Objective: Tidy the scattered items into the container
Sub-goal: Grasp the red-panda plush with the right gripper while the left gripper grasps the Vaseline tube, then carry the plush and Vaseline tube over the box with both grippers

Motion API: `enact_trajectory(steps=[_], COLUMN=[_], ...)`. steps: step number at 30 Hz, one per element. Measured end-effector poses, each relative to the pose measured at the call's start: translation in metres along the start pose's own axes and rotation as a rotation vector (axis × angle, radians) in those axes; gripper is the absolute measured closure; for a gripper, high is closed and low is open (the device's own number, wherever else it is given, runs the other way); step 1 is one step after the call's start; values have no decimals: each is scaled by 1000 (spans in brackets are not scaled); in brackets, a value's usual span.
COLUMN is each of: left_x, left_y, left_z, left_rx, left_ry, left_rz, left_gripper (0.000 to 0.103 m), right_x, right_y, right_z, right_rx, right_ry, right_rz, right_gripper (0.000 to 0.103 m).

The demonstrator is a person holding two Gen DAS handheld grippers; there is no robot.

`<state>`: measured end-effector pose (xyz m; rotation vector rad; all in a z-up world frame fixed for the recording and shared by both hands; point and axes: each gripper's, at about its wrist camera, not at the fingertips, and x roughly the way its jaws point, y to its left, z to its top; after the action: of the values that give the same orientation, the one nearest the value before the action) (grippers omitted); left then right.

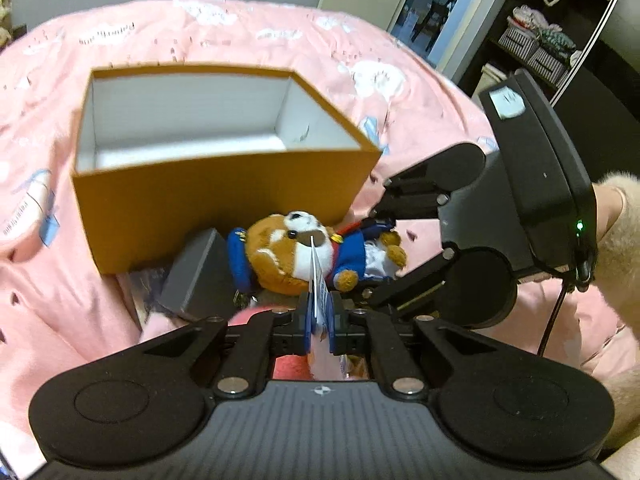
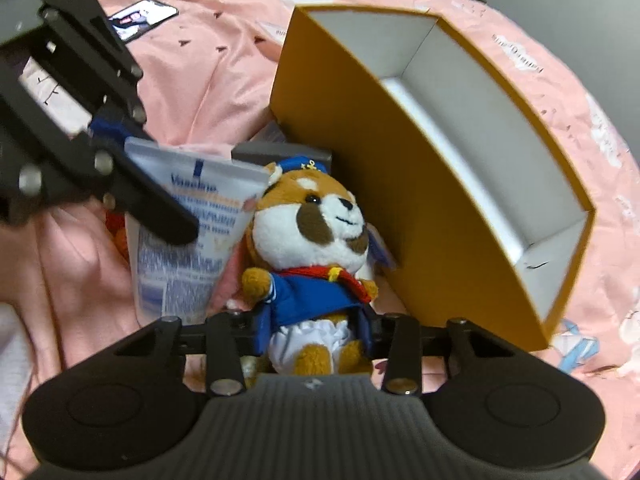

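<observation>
A plush dog (image 1: 296, 248) in a blue sailor jacket lies on the pink bedcover against the orange box (image 1: 224, 200), which stands open with a white inside. In the right wrist view my right gripper (image 2: 312, 332) has its blue pads pressed on both sides of the plush dog's (image 2: 316, 232) lower body. My left gripper (image 1: 320, 312) is shut on a white and blue lotion tube (image 1: 318, 280), seen edge-on and held above the cover. From the right wrist view the tube (image 2: 188, 256) hangs from the left gripper (image 2: 116, 140) just left of the dog.
A small dark grey box (image 1: 196, 276) lies beside the dog at the orange box's (image 2: 340, 160) foot. A phone (image 2: 142, 16) rests on the bedcover (image 2: 208, 60) farther off. A cream fluffy sleeve (image 1: 616, 248) shows behind the right gripper (image 1: 372, 258). Shelves stand past the bed.
</observation>
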<state>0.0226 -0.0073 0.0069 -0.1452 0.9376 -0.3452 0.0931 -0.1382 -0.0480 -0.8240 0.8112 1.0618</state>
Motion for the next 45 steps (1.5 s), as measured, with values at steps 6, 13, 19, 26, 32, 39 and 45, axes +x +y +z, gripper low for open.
enact_trajectory(steps=[6, 13, 19, 26, 32, 39, 45], left_x=[-28, -60, -67, -15, 46, 89, 107], left_y=[6, 17, 17, 28, 45, 60, 58], left_z=[13, 45, 84, 117, 116, 108, 106], left_rx=[-8, 12, 46, -13, -107, -180, -211], left_ry=[-82, -204, -317, -376, -324, -252, -215], left_rz=[22, 119, 195, 249, 229, 199, 163], left_gripper=[95, 95, 96, 96, 96, 96, 96], right_x=[-33, -68, -77, -42, 7, 38, 56], right_y=[-6, -28, -63, -112, -136, -133, -136], right_z=[4, 23, 48, 63, 51, 36, 37], right_rx=[40, 134, 267, 468, 596, 655, 674], right_ry=[-83, -205, -269, -208, -74, 32, 94], right_rz=[-36, -78, -149, -210, -227, -226, -238], right_gripper=[60, 60, 60, 59, 59, 60, 59])
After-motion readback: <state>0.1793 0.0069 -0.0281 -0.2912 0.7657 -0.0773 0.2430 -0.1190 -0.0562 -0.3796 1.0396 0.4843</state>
